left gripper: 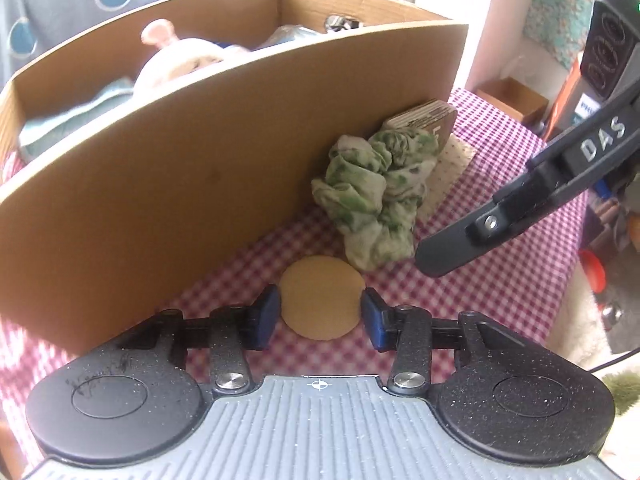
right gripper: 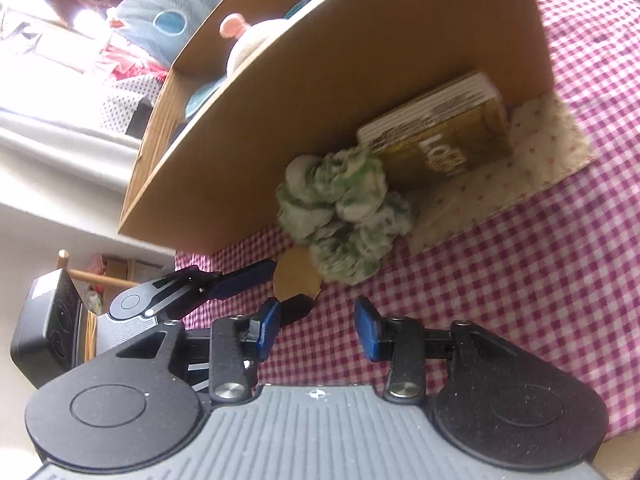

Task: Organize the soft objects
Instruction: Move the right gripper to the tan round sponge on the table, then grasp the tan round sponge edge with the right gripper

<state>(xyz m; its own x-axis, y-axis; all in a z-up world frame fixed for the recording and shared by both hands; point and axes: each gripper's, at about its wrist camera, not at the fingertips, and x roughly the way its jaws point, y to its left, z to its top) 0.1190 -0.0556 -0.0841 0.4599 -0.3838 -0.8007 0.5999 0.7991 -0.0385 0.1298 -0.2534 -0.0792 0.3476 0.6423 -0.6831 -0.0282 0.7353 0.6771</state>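
Both grippers, left gripper (left gripper: pixel 321 316) and right gripper (right gripper: pixel 316 326), wide-jawed above gingham tablecloth (right gripper: pixel 540 280).

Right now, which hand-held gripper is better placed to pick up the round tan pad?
Left. The left hand-held gripper already straddles the round tan pad, jaws open on both sides. The right hand-held gripper is open over bare tablecloth, nearer the green scrunchie.

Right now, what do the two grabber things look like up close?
Both look the same. The left gripper and the right gripper each have two blue fingertips on black speckled arms with shiny silver screws. Behind sit two round black discs and a grey ribbed plate with a small white crosshair mark. From the left camera, the other gripper's side shows white letters "DAS". No sleeves or hands are visible.
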